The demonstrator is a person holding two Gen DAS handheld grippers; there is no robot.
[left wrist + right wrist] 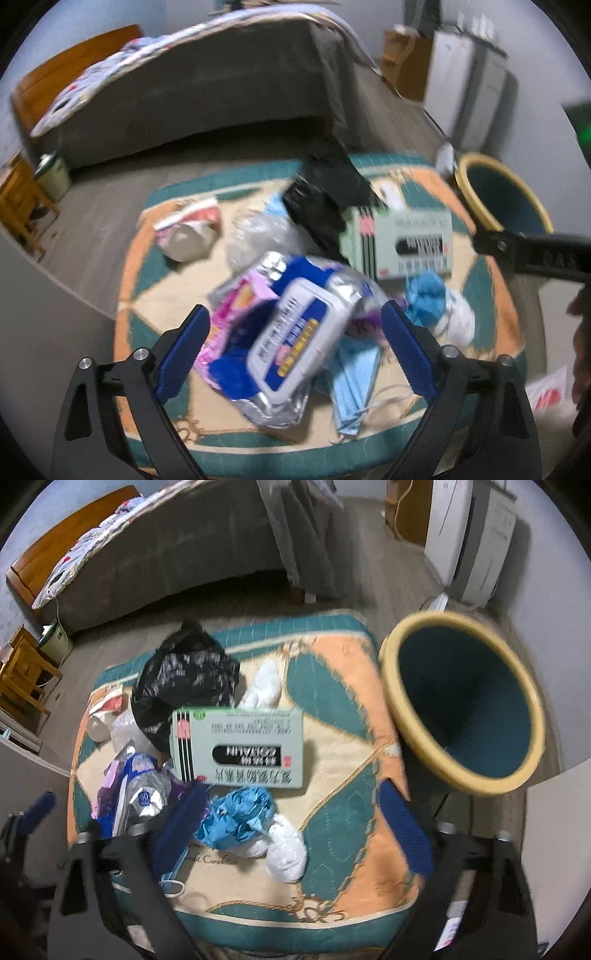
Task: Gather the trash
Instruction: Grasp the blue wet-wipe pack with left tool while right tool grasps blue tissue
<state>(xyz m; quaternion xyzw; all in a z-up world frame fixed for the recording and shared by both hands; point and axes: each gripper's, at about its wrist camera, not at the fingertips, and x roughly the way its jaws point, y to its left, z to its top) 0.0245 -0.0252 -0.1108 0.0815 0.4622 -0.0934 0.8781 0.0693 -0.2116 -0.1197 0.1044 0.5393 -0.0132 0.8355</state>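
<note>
Trash lies on a teal and orange mat on the floor. My left gripper hangs open over a blue and white wipes pack, its pads clear of the pack's sides. Blue face masks lie beside it. My right gripper is open above crumpled blue paper and a white tissue wad. Behind them lie a pale green box and a black plastic bag. A teal bin with a yellow rim stands at the mat's right.
A grey-skirted bed runs across the back. A white appliance stands against the right wall. Wooden furniture and a small can are at the far left. A tipped paper cup lies on the mat's left.
</note>
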